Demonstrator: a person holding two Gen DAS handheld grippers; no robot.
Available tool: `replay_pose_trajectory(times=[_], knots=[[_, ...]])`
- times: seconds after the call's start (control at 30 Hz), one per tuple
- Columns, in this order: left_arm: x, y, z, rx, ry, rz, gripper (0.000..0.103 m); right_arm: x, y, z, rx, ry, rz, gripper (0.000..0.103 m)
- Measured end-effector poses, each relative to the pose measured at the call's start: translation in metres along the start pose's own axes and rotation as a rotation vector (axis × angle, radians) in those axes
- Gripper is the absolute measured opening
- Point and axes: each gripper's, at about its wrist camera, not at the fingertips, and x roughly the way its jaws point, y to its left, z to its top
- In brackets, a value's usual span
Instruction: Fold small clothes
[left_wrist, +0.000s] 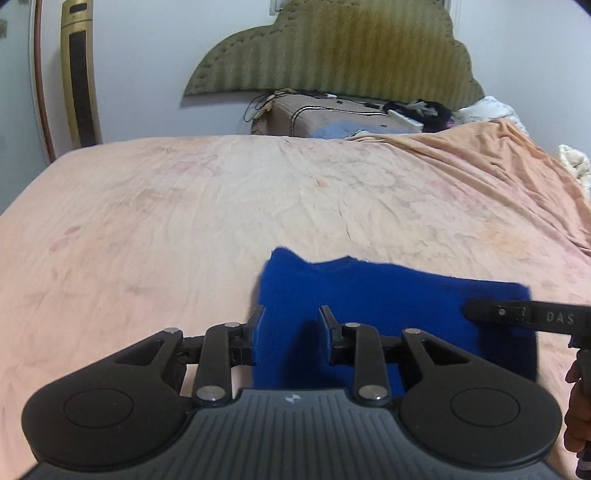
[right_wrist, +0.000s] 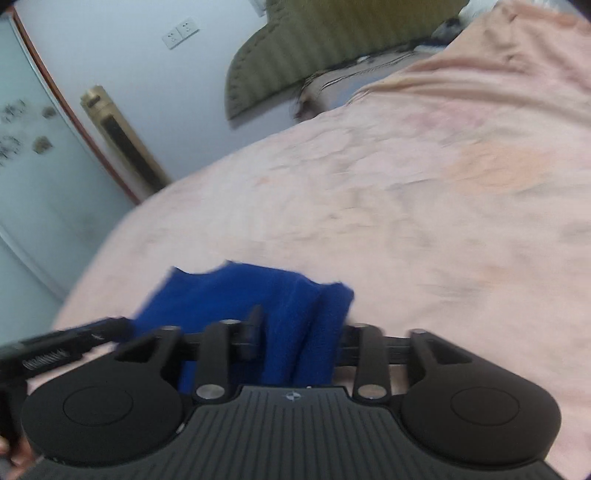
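Note:
A small blue fleece garment (left_wrist: 388, 295) lies on the peach bed sheet (left_wrist: 184, 221). My left gripper (left_wrist: 291, 325) is open, its fingers spread at the cloth's left edge, with cloth between them. In the right wrist view, my right gripper (right_wrist: 295, 332) has a bunched fold of the blue garment (right_wrist: 258, 295) between its fingers; the right finger is hidden by the cloth. The right gripper's finger (left_wrist: 517, 315) reaches in over the garment's right edge in the left wrist view. The left gripper (right_wrist: 74, 339) shows at the left of the right wrist view.
A green padded headboard (left_wrist: 332, 48) stands against the far wall. A brown pillow (left_wrist: 332, 118) with cables and small items lies at the bed's head. A gold tower fan (left_wrist: 79, 74) stands left of the bed. White bedding (left_wrist: 572, 162) is heaped at the right.

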Motion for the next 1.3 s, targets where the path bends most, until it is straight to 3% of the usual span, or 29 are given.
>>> replay_pose_trajectory(times=[0.1,0.17,0.27,0.33,0.37,0.43,0.5,0.57,0.7,0.8,0.87,0.93,1.0,1.07,1.13,1.2,1.3], knots=[[-0.024,0.009,-0.019,0.033,0.008,-0.022,0.041,-0.036,0.002,-0.028,-0.028,-0.004,0.017,0.069],[-0.04,0.015,-0.042,0.062,0.014,-0.038,0.064,-0.053,-0.002,-0.052,0.028,0.043,0.097,0.069],[-0.058,0.026,-0.076,0.076,0.048,-0.1,0.065,-0.068,-0.013,-0.089,0.178,0.134,0.225,0.069],[-0.068,0.033,-0.092,0.063,0.085,-0.173,0.065,-0.075,-0.014,-0.106,0.236,0.147,0.294,0.068],[-0.069,0.036,-0.1,0.052,0.108,-0.211,0.065,-0.077,-0.011,-0.112,0.247,0.159,0.319,0.068],[-0.067,0.039,-0.112,0.023,0.146,-0.264,0.061,-0.076,0.0,-0.12,0.21,0.17,0.338,0.058],[-0.069,0.038,-0.121,0.013,0.126,-0.247,0.032,-0.072,0.009,-0.119,0.172,0.177,0.291,0.019],[-0.073,0.039,-0.12,-0.019,0.111,-0.243,0.019,-0.069,0.01,-0.119,0.159,0.18,0.287,0.018],[-0.091,0.032,-0.117,-0.069,0.103,-0.239,0.014,-0.088,0.019,-0.107,0.079,0.136,0.266,0.017],[-0.109,0.015,-0.119,-0.051,0.084,-0.263,0.014,-0.114,0.021,-0.091,-0.013,0.086,0.222,0.017],[-0.11,0.003,-0.125,-0.017,0.089,-0.244,0.014,-0.115,0.021,-0.085,-0.078,0.115,0.178,0.02],[-0.102,-0.008,-0.132,0.036,0.098,-0.148,0.014,-0.109,0.02,-0.093,-0.128,0.175,0.083,0.033],[-0.1,-0.011,-0.138,0.05,0.109,-0.119,0.016,-0.111,0.029,-0.107,-0.214,0.144,-0.033,0.048],[-0.106,-0.014,-0.14,0.057,0.09,-0.089,0.025,-0.128,0.042,-0.116,-0.257,0.029,-0.111,0.05],[-0.111,-0.019,-0.141,0.063,0.071,-0.047,0.037,-0.142,0.056,-0.123,-0.271,-0.069,-0.1,0.052],[-0.11,-0.022,-0.143,0.06,0.069,-0.009,0.045,-0.138,0.069,-0.135,-0.3,-0.081,-0.08,0.058],[-0.111,-0.029,-0.148,0.061,0.045,0.042,0.046,-0.114,0.076,-0.15,-0.363,-0.006,-0.189,0.061]])
